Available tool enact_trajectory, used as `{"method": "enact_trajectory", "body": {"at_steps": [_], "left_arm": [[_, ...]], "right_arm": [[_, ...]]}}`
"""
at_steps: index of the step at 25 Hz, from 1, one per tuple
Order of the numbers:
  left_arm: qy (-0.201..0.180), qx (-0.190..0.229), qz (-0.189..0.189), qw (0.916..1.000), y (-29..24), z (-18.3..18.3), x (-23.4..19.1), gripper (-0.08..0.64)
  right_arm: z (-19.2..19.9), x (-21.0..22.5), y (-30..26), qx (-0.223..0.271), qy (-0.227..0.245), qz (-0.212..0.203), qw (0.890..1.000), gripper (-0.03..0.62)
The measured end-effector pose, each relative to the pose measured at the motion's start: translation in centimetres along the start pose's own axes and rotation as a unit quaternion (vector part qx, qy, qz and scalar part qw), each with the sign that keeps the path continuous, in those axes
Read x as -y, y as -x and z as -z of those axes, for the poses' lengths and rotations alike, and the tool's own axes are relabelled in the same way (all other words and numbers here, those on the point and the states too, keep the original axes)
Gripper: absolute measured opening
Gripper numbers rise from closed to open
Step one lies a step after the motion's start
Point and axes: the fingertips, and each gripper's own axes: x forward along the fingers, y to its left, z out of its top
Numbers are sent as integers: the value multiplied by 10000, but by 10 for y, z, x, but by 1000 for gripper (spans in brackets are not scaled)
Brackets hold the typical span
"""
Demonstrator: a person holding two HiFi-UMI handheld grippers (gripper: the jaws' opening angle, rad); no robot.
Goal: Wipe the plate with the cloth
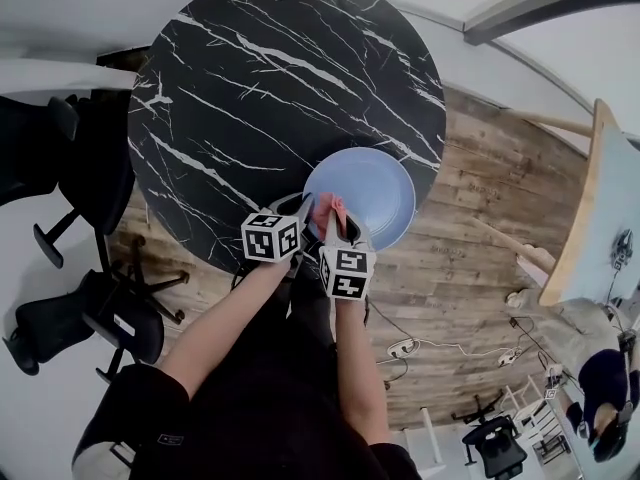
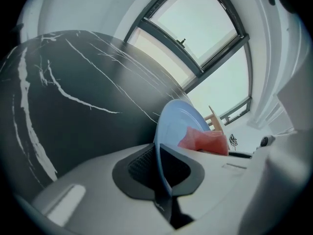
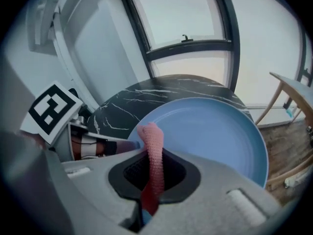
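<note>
Head view: a pale blue plate (image 1: 378,190) sits at the near edge of the black marble table (image 1: 250,88), partly past that edge. Both tools meet at its near rim: the left hand-held gripper (image 1: 298,208) and, just beside it, the right hand-held gripper (image 1: 337,223), with a pink cloth (image 1: 327,206) between them.
Left gripper view: its jaws are clamped on the plate's rim (image 2: 161,146), which runs edge-on between the pads. The cloth (image 2: 205,141) lies against the plate's face beyond.
Right gripper view: its jaws are closed on the knitted cloth (image 3: 152,155), and a fold stands up above the pads. The plate's face (image 3: 210,131) spreads open just ahead, and the left tool's marker cube (image 3: 51,109) is close at the left.
Step in hand: plate steadied, cloth gripped and brought to the near rim. By my reading wiping is about to start – the face looks untouched.
Next move: press the cloth flat onto the face and sweep it across in arcs, while the left grip holds firm so the overhanging plate neither tips nor slides off.
</note>
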Motion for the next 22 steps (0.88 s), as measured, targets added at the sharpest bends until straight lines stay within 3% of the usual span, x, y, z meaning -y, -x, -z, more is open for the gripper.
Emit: {"method": "enact_trajectory", "body": {"at_steps": [6,11,17,22], "left_arm": [[211,-19,-14,9998,1,2,0,17],[322,18,-70,9995,2,3,-2,17],[217,-24,-115,9997,4,4,-5,15],[207,-79,-136,9997,11,8,-12,16]], "right_arm": [[25,-9,-21,-768,164,-113,9968,12],[34,-20,-25,-1074,562,-281,9922,11],[56,-37,-18,-1665,1608,-592,9710,11],[75,-41,-7,-1925,1897,-808,9594,9]]}}
